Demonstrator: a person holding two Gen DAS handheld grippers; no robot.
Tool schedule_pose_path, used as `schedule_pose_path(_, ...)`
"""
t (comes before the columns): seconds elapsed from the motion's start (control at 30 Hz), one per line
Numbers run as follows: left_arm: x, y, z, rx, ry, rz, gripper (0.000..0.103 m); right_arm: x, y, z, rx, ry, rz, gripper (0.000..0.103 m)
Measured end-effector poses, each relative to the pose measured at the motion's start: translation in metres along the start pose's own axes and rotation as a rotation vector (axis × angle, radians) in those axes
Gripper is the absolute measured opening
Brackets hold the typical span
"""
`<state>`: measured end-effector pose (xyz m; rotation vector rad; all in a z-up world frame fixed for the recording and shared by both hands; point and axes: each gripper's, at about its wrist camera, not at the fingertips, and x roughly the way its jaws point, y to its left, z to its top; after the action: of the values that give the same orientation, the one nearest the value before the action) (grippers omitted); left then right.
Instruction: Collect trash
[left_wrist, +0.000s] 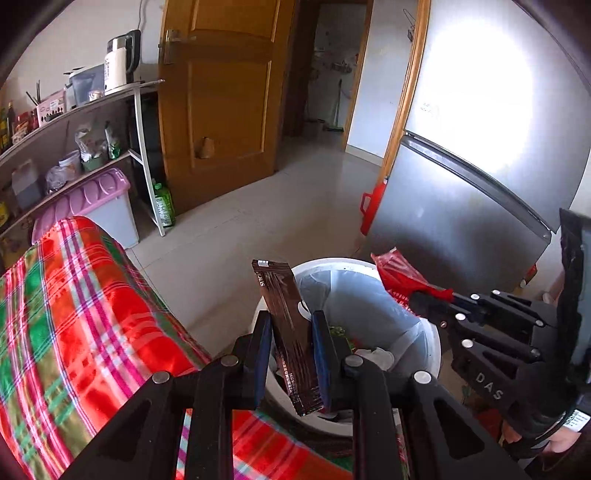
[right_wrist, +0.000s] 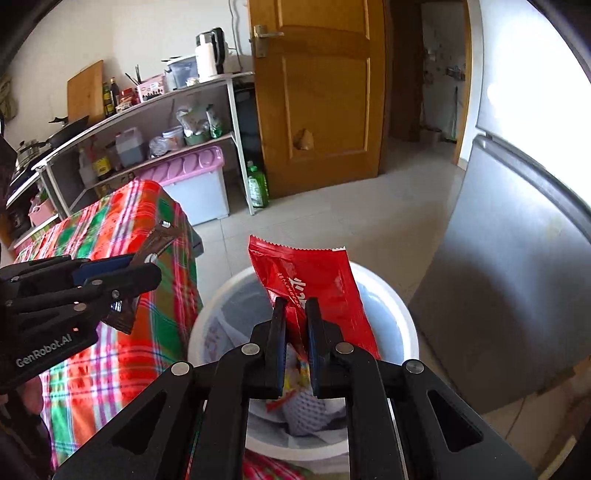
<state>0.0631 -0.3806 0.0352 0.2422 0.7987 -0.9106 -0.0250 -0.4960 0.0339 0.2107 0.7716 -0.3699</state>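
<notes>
The left gripper (left_wrist: 291, 354) pinches a long dark brown wrapper (left_wrist: 286, 332) across its middle, holding it nearly upright at the near rim of the white bin (left_wrist: 432, 354). The right gripper (right_wrist: 295, 332) is pressed together on the lower end of a red wrapper (right_wrist: 314, 284), which stands up over the bin's mouth; in the left wrist view the same red wrapper (left_wrist: 397, 273) hangs over the far side of the rim.

The bin is lined with a pale bag and already holds scraps, among them something white and a bit of green. Just beside it on the left is the table (left_wrist: 74, 295), draped in a red, green and pink plaid cloth.

Judging by this, both pieces of trash are picked up and carried, and the step in hand is the drop. The next move calls for spreading each gripper while its wrapper is over the opening; the brown one sits close to the edge, so it may want nudging further in first.

Beyond lie the tiled floor, a shelf with a kettle (right_wrist: 210, 51), a wooden door (right_wrist: 317, 92) and a grey fridge (left_wrist: 461, 177).
</notes>
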Motion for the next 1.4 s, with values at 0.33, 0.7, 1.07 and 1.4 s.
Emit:
schedule_pose_path(0.33,0.038,-0.006,0.0,-0.026,0.072,-0.011,0.043,0.029,-0.028,-0.012,0.051,0.061,-0.019,0.047)
schedule_pose_path(0.7,0.03,-0.008,0.002,-0.023,0.049,0.022,0.054,0.023,-0.031,-0.014,0.081,0.044,-0.021,0.056)
schedule_pose_path(1.07,0.018,-0.003,-0.002,-0.038,0.027,0.029,0.054,0.016,-0.029,-0.014,0.09,0.028,-0.032,0.056)
schedule_pose_path(1.4,0.016,-0.006,-0.005,-0.034,0.025,0.04,0.054,0.013,-0.029,-0.017,0.103,0.033,-0.052,0.056)
